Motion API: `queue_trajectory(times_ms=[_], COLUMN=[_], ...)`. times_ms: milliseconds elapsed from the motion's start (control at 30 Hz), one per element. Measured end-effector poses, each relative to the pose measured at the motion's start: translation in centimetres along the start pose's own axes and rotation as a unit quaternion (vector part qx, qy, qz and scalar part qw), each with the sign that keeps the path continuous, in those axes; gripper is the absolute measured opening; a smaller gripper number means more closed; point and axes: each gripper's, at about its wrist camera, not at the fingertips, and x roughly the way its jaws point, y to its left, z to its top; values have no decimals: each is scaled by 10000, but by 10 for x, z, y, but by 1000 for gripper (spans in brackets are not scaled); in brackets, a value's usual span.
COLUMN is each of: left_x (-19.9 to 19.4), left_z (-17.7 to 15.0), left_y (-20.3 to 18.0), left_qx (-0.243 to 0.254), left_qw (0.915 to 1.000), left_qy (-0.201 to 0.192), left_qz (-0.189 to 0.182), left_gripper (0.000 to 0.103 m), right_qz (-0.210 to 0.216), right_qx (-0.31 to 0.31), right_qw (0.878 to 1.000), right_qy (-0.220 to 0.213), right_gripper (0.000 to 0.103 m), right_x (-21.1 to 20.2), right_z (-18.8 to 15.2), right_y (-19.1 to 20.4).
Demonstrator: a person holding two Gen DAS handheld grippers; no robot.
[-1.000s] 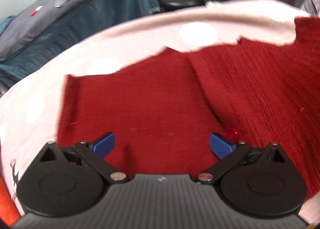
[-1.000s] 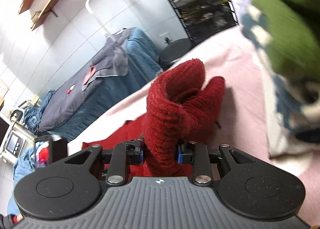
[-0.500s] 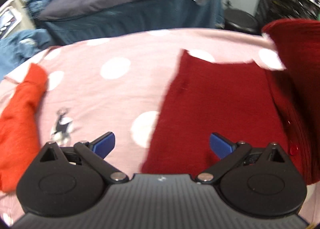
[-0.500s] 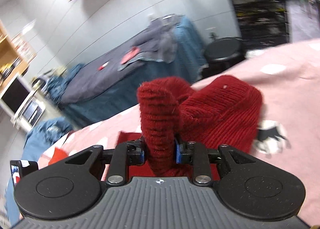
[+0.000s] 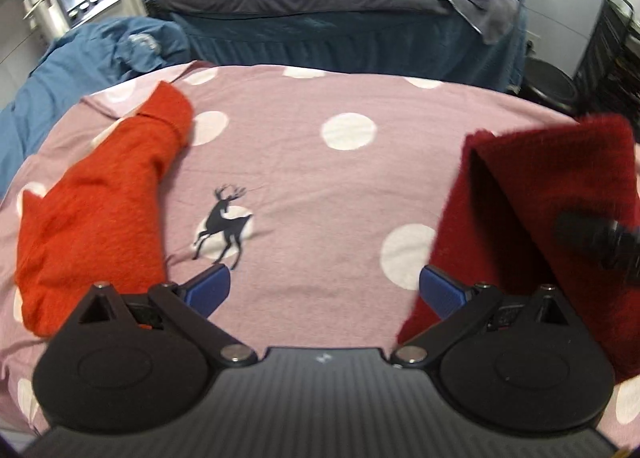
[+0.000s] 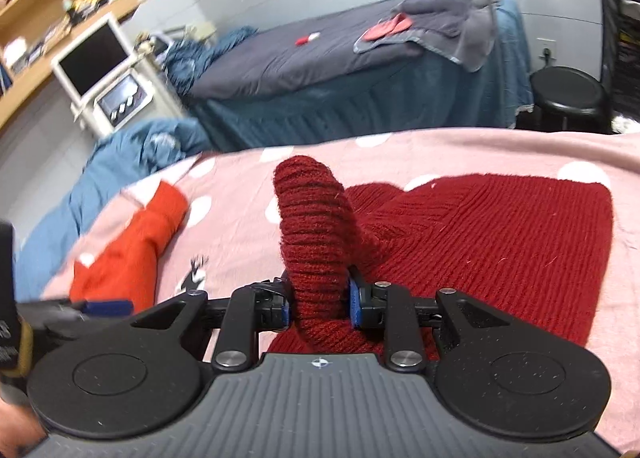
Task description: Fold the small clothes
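Observation:
A dark red knit sweater (image 6: 500, 238) lies spread on the pink dotted sheet (image 6: 240, 217). My right gripper (image 6: 319, 308) is shut on a bunched fold of it, which stands up between the blue pads. The same sweater (image 5: 540, 197) rises at the right of the left wrist view, its edge lifted off the sheet. My left gripper (image 5: 324, 292) is open and holds nothing; it hovers over bare sheet near a deer print (image 5: 224, 225). Its blue pad (image 6: 106, 306) shows at the left edge of the right wrist view. An orange garment (image 5: 100, 209) lies crumpled at the left.
Beyond the sheet stands a bed with a dark grey cover (image 6: 300, 61) and loose clothes on it. A black stool (image 6: 568, 91) is at the right and a blue blanket (image 6: 132, 161) at the left. A white cart with a monitor (image 6: 96, 57) stands by wooden shelves.
My left gripper has swung left off the red sweater to bare sheet, bringing the orange garment into view. My right gripper has carried the pinched fold leftward over the sweater, still shut on it.

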Motion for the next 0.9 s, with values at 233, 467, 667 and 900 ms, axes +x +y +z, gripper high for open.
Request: queue_trajectory(times_ms=[233, 467, 667, 900], left_x=[-21, 10, 85, 113], left_z=[27, 80, 104, 107], left_y=[13, -61, -145, -176], left_qx=[-847, 222, 1637, 1655], left_qw=[9932, 9841, 9698, 9514], left_qy=[-340, 92, 852, 1306], left_qz=[-718, -1761, -1596, -2243], left_gripper=[103, 103, 103, 69], right_qz=[-234, -262, -411, -479], right_qx=[-1393, -1880, -2419, -2499], right_qw=[9892, 9814, 9692, 9670], right_qy=[398, 277, 199, 158], right_gripper=[52, 71, 61, 54], right_x=[18, 15, 16, 9], right_z=[-23, -34, -41, -44], right_y=[22, 23, 31, 40])
